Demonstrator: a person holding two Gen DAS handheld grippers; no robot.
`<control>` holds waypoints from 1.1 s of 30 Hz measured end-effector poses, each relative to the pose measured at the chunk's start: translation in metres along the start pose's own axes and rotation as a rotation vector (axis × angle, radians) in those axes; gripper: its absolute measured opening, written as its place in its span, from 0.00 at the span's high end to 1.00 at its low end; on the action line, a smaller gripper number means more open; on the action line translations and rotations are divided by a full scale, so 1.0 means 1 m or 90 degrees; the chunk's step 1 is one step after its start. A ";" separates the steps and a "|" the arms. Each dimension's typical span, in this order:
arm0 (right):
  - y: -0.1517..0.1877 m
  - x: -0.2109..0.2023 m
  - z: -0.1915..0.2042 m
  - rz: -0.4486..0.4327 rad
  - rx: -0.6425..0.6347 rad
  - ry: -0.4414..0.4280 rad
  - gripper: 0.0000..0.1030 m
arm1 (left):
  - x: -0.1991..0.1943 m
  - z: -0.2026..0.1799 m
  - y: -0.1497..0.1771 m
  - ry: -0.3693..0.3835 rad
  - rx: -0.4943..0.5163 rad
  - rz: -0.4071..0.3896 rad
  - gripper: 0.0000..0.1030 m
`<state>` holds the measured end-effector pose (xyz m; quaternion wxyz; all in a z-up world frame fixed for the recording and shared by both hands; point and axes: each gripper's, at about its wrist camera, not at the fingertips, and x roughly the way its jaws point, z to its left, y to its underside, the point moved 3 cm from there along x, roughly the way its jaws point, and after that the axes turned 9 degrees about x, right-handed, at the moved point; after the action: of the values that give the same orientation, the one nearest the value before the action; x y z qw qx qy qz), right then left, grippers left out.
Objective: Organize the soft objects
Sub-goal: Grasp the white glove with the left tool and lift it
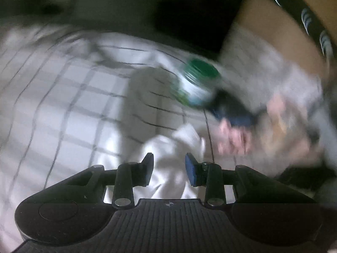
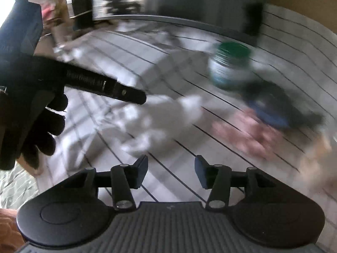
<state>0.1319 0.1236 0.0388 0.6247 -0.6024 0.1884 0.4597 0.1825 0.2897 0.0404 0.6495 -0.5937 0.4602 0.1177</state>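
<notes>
While both views blur, I read little as sorted: white cloth (image 2: 160, 118) lies crumpled mid-frame on the checked bedsheet (image 2: 294, 48), pink cloth (image 2: 248, 135) and dark cloth (image 2: 273, 103) at right. My left tongs (image 1: 169, 169) and right tongs (image 2: 171, 171) gape, holding nothing.

One jar (image 2: 230, 65), one white cloth (image 2: 162, 118)

Checked bedsheet (image 2: 294, 42) carries white cloth (image 2: 160, 116), green-lidded jar (image 2: 230, 65), pink cloth (image 2: 246, 135)
</notes>
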 end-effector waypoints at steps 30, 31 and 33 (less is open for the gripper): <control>0.049 -0.003 -0.033 -0.003 0.058 0.105 0.16 | 0.048 -0.028 -0.005 -0.017 0.166 0.057 0.38; 0.049 -0.003 -0.032 -0.005 0.057 0.104 0.13 | 0.049 -0.029 -0.006 -0.021 0.169 0.056 0.38; 0.050 -0.002 -0.031 -0.006 0.053 0.102 0.10 | 0.052 -0.031 -0.007 -0.025 0.171 0.057 0.37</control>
<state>0.1010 0.0865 0.0049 0.6344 -0.6115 0.2540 0.3989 0.2014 0.2397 0.0106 0.7260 -0.4782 0.4848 0.0956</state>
